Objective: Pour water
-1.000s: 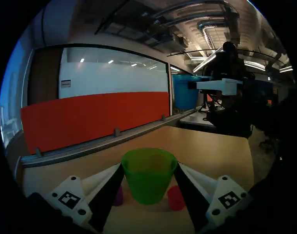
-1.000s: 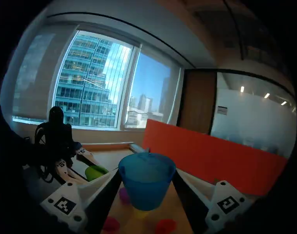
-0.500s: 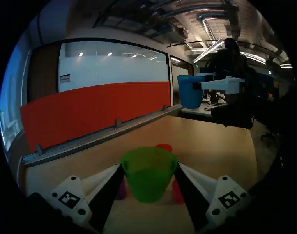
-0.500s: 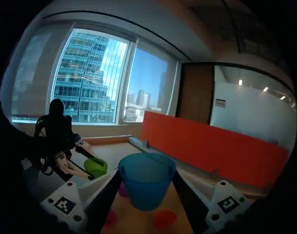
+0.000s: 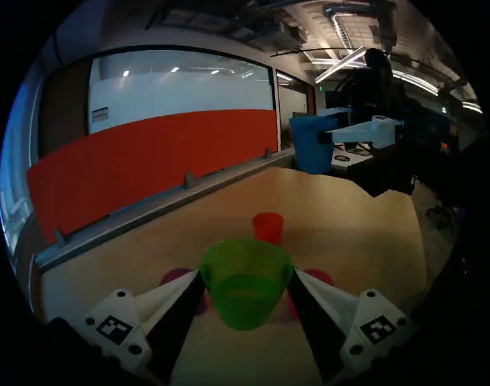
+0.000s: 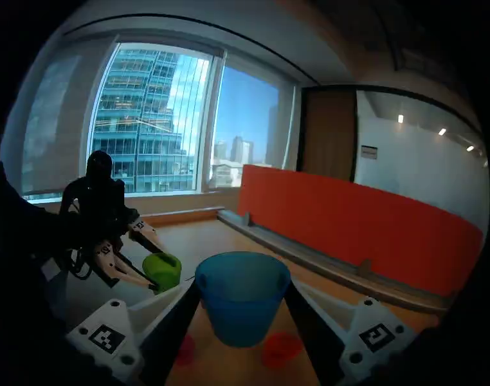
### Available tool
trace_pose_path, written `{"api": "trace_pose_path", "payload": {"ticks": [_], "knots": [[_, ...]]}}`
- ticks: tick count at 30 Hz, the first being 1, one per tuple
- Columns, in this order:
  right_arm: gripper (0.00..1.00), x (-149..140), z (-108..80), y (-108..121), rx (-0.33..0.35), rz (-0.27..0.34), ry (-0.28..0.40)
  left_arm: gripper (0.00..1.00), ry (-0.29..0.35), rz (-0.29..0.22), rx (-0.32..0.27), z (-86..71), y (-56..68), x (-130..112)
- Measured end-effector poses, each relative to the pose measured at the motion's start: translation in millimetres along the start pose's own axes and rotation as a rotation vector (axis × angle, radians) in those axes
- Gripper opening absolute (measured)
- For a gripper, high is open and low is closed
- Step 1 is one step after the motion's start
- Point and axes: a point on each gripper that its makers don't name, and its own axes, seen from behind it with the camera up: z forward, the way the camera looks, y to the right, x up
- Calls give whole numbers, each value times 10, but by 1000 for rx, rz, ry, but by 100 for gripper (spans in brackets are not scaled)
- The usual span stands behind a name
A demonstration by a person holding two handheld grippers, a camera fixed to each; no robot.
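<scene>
Green cup (image 5: 246,293) sits upright, clamped between both fingers of the left gripper (image 5: 245,283), above the bench (image 5: 354,219). The blue cup (image 6: 243,299) is pinched upright in the right gripper (image 6: 243,286), also above the bench, farther along it. A small red cup (image 5: 268,226) stands on the bench.

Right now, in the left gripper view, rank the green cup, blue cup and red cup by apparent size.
1. green cup, though it is nearest the camera
2. blue cup, farther off
3. red cup, smallest
</scene>
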Motion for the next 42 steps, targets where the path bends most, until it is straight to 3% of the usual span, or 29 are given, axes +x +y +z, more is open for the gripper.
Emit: {"api": "trace_pose_path", "payload": {"ticks": [13, 42], "knots": [[91, -444, 96, 68, 19, 25, -85, 87, -83, -12, -28, 128, -5, -282], [91, -1317, 301, -24, 100, 40, -278, 87, -177, -42, -60, 224, 4, -682]]}}
